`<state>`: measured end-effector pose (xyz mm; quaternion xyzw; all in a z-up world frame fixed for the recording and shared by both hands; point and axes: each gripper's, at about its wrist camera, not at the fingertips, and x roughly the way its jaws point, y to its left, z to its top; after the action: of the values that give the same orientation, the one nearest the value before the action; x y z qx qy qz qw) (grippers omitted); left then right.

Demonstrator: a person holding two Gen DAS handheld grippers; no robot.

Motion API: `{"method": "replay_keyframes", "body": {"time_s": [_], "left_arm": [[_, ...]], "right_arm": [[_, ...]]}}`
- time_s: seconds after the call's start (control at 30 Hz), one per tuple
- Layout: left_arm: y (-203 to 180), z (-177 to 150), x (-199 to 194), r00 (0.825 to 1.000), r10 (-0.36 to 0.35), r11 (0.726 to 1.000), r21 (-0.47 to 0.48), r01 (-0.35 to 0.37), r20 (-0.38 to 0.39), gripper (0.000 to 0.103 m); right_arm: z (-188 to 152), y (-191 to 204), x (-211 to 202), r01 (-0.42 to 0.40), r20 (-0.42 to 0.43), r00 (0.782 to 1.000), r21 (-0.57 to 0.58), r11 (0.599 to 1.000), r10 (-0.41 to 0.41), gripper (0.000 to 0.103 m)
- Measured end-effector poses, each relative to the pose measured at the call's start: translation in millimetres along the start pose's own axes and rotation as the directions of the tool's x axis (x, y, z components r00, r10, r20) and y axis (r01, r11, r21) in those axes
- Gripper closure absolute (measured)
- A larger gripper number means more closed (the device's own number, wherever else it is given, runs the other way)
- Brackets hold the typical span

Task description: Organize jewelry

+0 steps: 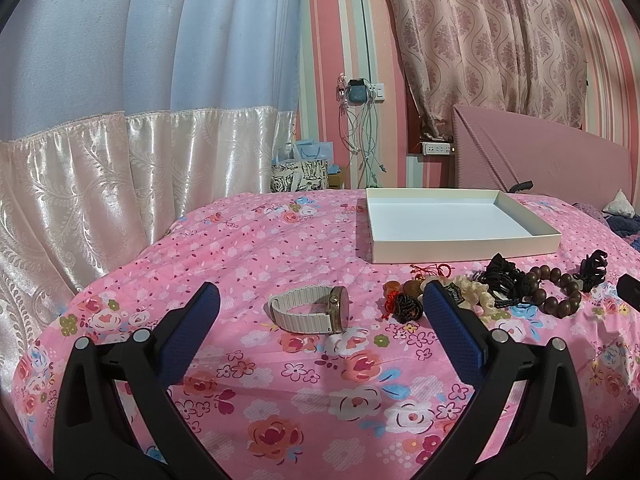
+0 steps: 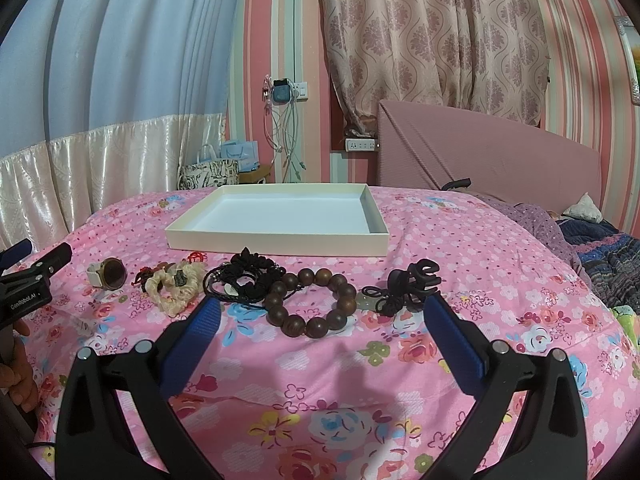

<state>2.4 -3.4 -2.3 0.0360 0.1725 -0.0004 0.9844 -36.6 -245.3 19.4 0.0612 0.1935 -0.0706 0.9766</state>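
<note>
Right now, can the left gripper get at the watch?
Probably yes. The left gripper is open, and the watch lies on the bedspread right ahead between its fingers, apart from the red charm cluster to its right. Nothing lies in between.

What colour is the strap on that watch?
White, on the watch; its case looks gold-toned. The left wrist view shows it best.

The tray (image 2: 276,236) lies bare inside and open from above. Before it, watch (image 1: 310,310), scrunchie (image 2: 174,286), beads (image 2: 312,302) and claw clip (image 2: 412,280) crowd one row; bedspread (image 2: 320,380) nearer is clear.
</note>
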Motion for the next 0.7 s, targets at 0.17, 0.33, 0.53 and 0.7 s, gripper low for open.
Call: {"method": "replay_keyframes", "body": {"time_s": [0.17,0.33,0.53,0.7], "left_arm": [[0,0,0,1.0,0.0,1.0,0.0,0.0,0.0,0.003],[0,0,0,1.0,0.0,1.0,0.001,0.0,-0.001,0.003],[-2,-1,1,1.0,0.002,1.0,0.012,-0.002,0.0,0.003],[-12,0,6,1.0,-0.014,1.0,0.027,0.014,-0.027,0.003]], "right_arm": [[0,0,0,0.0,-0.001,1.0,0.0,1.0,0.0,0.002],[-1,0,0,0.0,-0.001,1.0,0.0,1.0,0.0,0.002],[-2,1,2,0.002,-0.011,1.0,-0.003,1.0,-0.002,0.002],[-2,-9,9,-0.044,-0.051,0.998,0.032,0.999,0.046,0.002]]}}
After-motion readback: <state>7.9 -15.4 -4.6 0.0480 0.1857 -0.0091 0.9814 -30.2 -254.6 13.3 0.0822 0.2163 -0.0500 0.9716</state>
